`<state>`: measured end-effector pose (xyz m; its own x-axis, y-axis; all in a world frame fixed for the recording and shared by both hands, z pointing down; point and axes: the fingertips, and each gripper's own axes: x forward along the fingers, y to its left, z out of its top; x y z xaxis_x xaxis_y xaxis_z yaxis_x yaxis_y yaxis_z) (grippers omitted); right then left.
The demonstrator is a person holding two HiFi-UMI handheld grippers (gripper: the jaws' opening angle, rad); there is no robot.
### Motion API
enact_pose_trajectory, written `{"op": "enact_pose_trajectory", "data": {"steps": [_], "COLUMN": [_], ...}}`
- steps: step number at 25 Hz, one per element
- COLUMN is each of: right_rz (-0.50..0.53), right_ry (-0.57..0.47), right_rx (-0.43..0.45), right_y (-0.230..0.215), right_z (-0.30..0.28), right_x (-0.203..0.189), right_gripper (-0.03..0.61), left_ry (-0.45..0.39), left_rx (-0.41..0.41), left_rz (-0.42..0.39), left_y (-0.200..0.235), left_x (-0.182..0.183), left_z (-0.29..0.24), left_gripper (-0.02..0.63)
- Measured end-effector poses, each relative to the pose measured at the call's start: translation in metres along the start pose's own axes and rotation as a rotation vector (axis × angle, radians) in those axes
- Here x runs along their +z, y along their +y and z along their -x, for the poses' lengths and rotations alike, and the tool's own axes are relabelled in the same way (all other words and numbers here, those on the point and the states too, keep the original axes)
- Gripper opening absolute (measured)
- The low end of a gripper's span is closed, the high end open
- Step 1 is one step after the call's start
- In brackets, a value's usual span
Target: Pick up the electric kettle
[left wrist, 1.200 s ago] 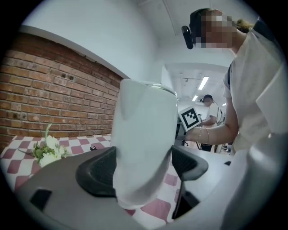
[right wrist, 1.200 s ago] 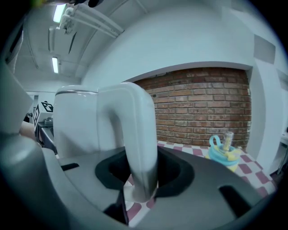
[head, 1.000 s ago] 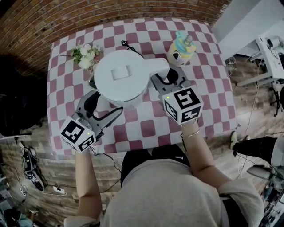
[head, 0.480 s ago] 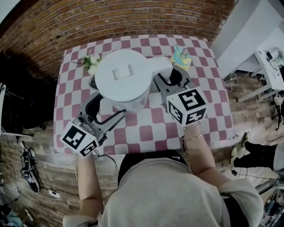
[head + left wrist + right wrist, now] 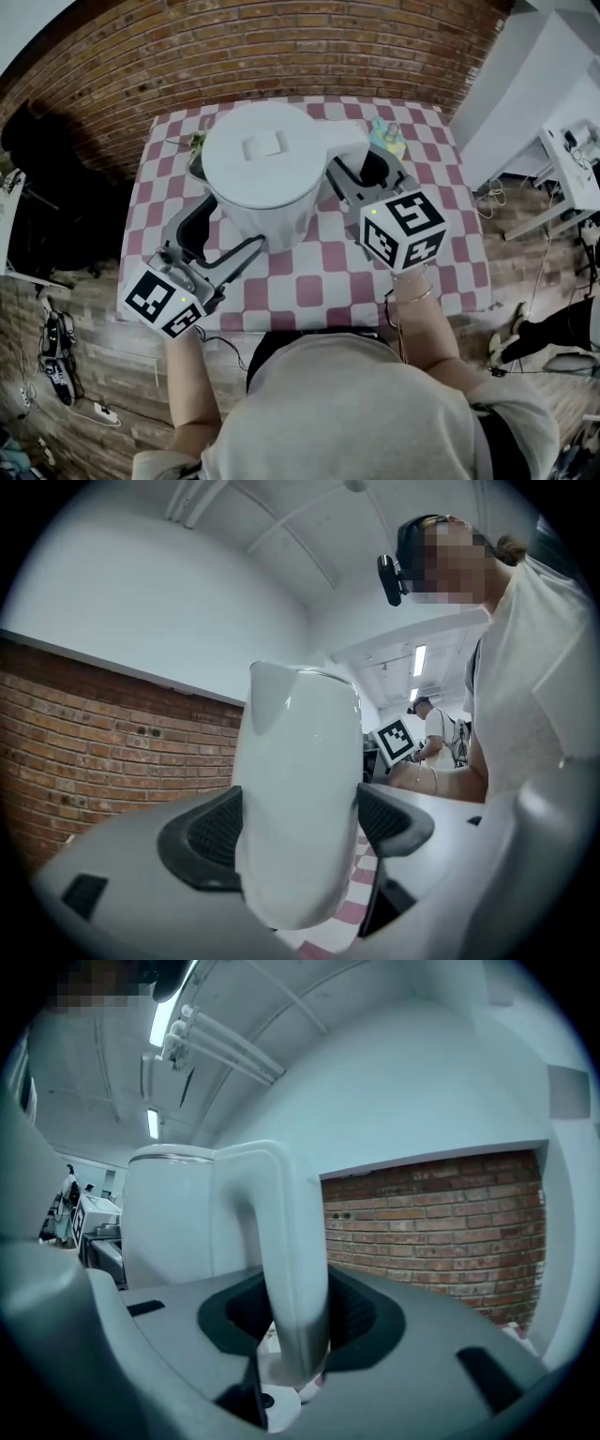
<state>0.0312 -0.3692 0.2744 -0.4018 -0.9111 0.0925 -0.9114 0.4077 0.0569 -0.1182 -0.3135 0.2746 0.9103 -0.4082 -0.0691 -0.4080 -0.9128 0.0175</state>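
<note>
The electric kettle (image 5: 267, 159), white with a flat round lid, hangs over the far half of the tabletop (image 5: 309, 281), which wears a red-and-white checked cloth. Both grippers have hold of it.

The left gripper (image 5: 225, 214) comes in from 7 o'clock of the kettle, its marker cube nearest the person. Its jaws stand wide apart and straddle the kettle's body. In the left gripper view the two dark pads (image 5: 208, 829) press against the white wall on either side, low down. The spout points up at 12 o'clock. Below the kettle's rounded underside a strip of the checked cloth shows, so the base is clear of the tabletop.

The right gripper (image 5: 361, 173) reaches in from 4 o'clock. Its jaws are about half open and closed on the handle (image 5: 286, 1241), the white loop that leaves the lid's rim at 3 o'clock. In the right gripper view the handle runs down between the two dark pads, near its lower end.

A colourful small figure (image 5: 386, 136) stands on the cloth at 2 o'clock of the kettle, just beyond the right gripper. A bit of greenery (image 5: 196, 141) peeks out at the kettle's 10 o'clock edge. A brick wall (image 5: 281, 47) runs behind the tabletop at 12 o'clock.
</note>
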Motion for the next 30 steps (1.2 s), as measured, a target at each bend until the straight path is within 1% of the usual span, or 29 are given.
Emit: {"op": "enact_pose_trajectory", "data": {"steps": [3,8,15,21,30], "right_rz": [0.018,0.039,0.012,-0.027,-0.017], "right_ry": [0.005,0.024,0.050,0.060,0.070], "right_rx": [0.001,0.005,0.013,0.005,-0.014], "right_y": [0.005,0.012,0.018,0.018,0.015], "right_z": [0.003,0.009,0.017,0.022,0.020], "right_x": [0.002,-0.004,-0.019,-0.028,-0.032], "right_gripper": [0.136,0.138,0.137,0.135,0.133], "left_ry": [-0.004,0.011,0.021,-0.017,-0.008], "left_rx": [0.002,-0.001,-0.020,-0.025,-0.027], "left_rz": [0.011,0.023,0.018,0.050,0.061], "left_y": [-0.003,-0.009,-0.014,-0.016,-0.014], "left_x": [-0.002,-0.013,-0.018,-0.018,-0.023], "left_z": [0.004,0.009,0.015,0.017,0.014], "left_gripper": [0.394,0.394,0.394,0.394,0.394]}}
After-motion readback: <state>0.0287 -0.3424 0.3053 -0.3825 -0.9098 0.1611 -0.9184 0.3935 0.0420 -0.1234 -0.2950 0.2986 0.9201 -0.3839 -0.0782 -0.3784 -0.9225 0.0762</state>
